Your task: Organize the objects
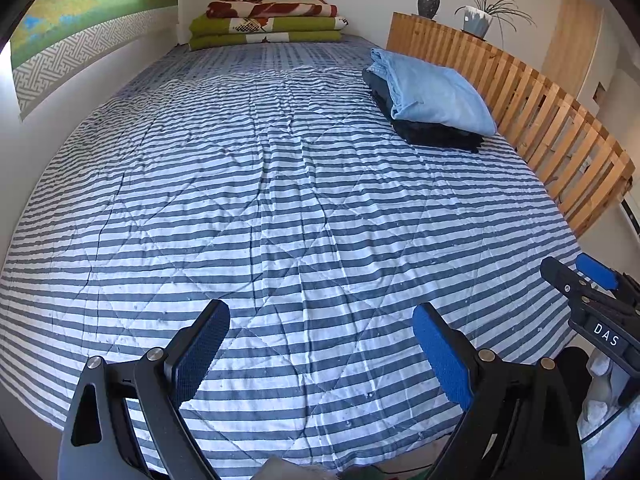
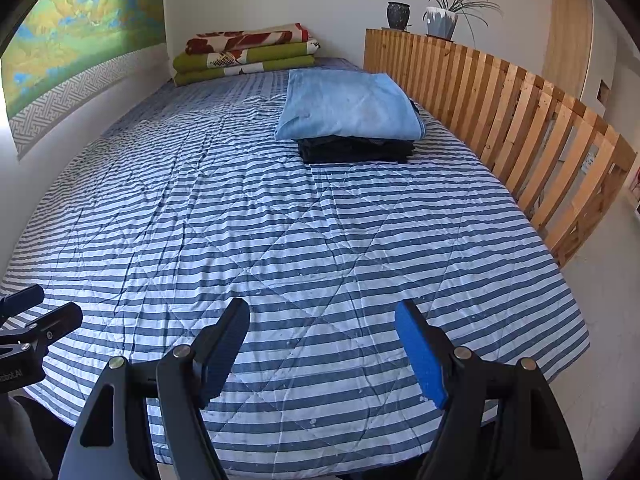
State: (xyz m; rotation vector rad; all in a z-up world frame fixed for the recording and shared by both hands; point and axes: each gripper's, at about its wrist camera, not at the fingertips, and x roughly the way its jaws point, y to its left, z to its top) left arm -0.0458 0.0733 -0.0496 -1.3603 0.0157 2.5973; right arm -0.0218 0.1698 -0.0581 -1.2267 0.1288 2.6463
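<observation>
A folded light blue cloth (image 1: 434, 96) lies on a stack of folded dark clothes (image 1: 440, 134) at the far right of the striped bed (image 1: 256, 208). The cloth (image 2: 348, 106) and dark stack (image 2: 356, 150) also show in the right wrist view, on the bed (image 2: 280, 232). My left gripper (image 1: 320, 352) is open and empty above the bed's near edge. My right gripper (image 2: 324, 352) is open and empty, also above the near edge. The right gripper shows at the right of the left wrist view (image 1: 580, 276); the left gripper shows at the left edge of the right wrist view (image 2: 36, 312).
Folded green and red blankets (image 1: 268, 20) are stacked at the head of the bed by the wall. A wooden slatted rail (image 1: 520, 108) runs along the bed's right side, with a dark vase (image 1: 429, 4) and a potted plant (image 1: 480, 16) on its top.
</observation>
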